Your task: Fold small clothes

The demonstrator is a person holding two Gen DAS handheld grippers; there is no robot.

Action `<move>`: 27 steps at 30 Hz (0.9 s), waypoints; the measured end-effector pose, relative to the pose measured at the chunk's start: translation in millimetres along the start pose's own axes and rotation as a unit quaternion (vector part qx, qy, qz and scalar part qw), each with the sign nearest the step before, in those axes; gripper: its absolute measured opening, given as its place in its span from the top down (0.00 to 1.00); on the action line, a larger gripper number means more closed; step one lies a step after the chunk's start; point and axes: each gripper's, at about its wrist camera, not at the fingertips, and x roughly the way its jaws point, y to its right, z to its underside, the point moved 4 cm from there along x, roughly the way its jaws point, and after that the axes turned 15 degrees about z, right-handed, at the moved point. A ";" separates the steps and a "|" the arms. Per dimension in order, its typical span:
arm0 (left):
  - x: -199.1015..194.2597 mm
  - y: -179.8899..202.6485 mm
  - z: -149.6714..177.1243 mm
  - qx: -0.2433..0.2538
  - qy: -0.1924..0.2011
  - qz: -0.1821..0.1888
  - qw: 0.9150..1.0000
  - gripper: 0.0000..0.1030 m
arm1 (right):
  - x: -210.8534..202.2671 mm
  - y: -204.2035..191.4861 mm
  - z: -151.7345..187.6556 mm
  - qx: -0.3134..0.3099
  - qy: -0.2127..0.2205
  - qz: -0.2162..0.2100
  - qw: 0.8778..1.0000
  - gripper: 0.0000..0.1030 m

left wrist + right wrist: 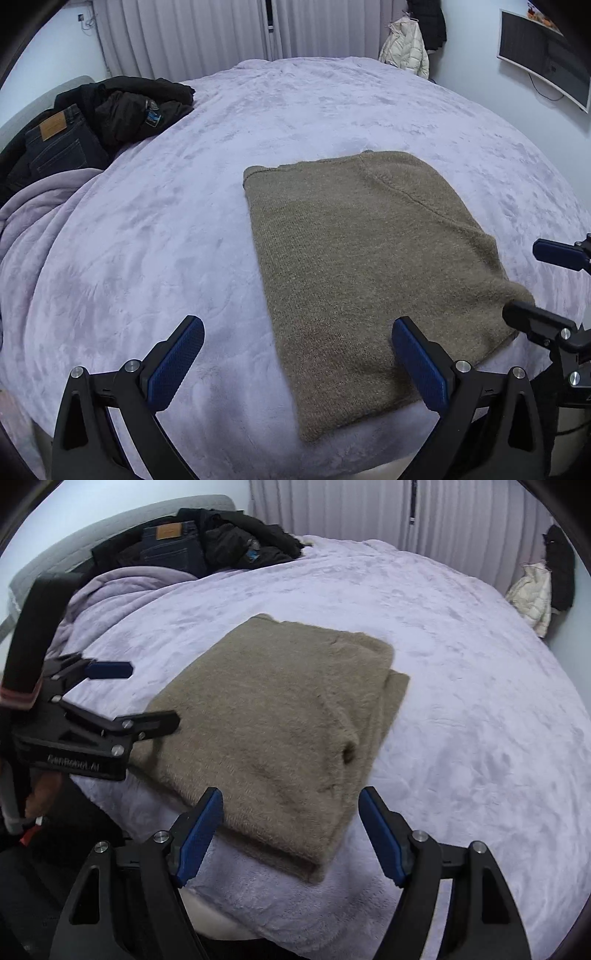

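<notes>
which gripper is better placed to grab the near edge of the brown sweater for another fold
Right, probably. The right gripper is open with the folded brown sweater's near edge straight ahead between its fingers. The left gripper, also open, faces mostly bare lavender blanket, with the sweater toward its right finger.

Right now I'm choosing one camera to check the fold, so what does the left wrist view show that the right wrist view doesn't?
Only the left wrist view shows the wall screen and the sweater's single flat top.

Only the right wrist view shows the sweater's stacked layers at its right edge, the small hole in the knit, and a sleeve above the left tool.

Both show the sweater folded on the blanket, the dark clothes pile, the curtains, and both tools open, off the fabric, including the right tool.
</notes>
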 end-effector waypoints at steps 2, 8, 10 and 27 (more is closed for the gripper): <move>-4.1 -1.1 0.2 -0.010 0.003 -0.013 1.000 0.01 | -8.5 2.0 -9.5 0.022 0.000 0.039 0.999 0.21; -25.1 -4.9 -8.5 -0.021 0.045 -0.064 0.997 0.01 | -23.0 -13.8 -23.2 0.005 -0.004 0.096 0.995 0.20; -28.3 -6.7 -9.2 -0.024 0.051 -0.064 0.996 0.01 | -23.9 -18.7 -22.4 -0.002 -0.011 0.105 0.994 0.20; -29.6 -11.6 -2.0 -0.039 0.052 -0.062 0.996 0.01 | -14.1 -28.2 -13.8 0.008 -0.042 0.122 0.992 0.20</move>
